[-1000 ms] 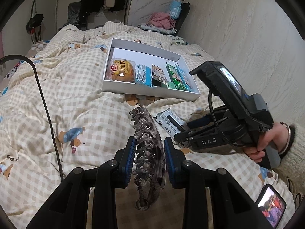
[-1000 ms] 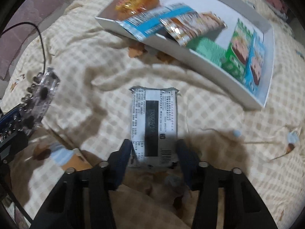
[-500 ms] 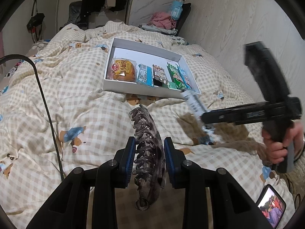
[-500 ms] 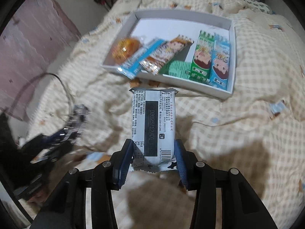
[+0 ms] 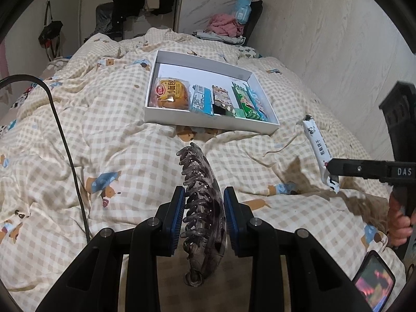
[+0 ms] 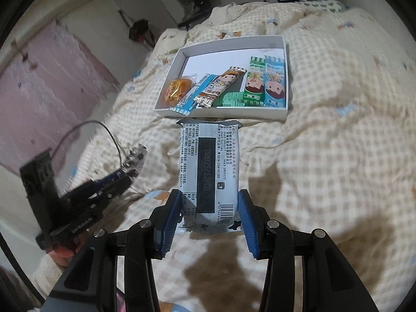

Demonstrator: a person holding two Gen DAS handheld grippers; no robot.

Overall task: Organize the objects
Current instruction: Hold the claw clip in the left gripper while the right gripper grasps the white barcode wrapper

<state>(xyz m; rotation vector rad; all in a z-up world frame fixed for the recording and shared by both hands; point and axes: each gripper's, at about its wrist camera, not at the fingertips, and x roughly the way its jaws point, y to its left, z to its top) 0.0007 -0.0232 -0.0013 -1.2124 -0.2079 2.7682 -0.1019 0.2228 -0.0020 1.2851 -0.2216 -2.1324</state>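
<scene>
My left gripper [image 5: 204, 217] is shut on a dark translucent hair claw clip [image 5: 201, 195], held above the checked quilt. My right gripper [image 6: 209, 214] is shut on a white snack packet [image 6: 209, 170] with black print, lifted off the bed; the same packet [image 5: 318, 150] shows at the right of the left wrist view, pinched by the right gripper [image 5: 329, 167]. A white shallow box [image 5: 208, 124] lies farther up the bed with a bun [image 5: 171, 94] and several snack bars inside. From the right wrist view the box [image 6: 223, 111] sits just beyond the packet.
A black cable [image 5: 65, 140] runs across the quilt on the left. A phone [image 5: 374, 282] with a lit screen lies at the lower right. A wall borders the bed on the right; clothes and a chair stand beyond the bed's far end.
The right gripper lifted the white packet off the quilt, swung to the right and rolled, so the packet now hangs in the air. The left gripper and clip stayed still.
</scene>
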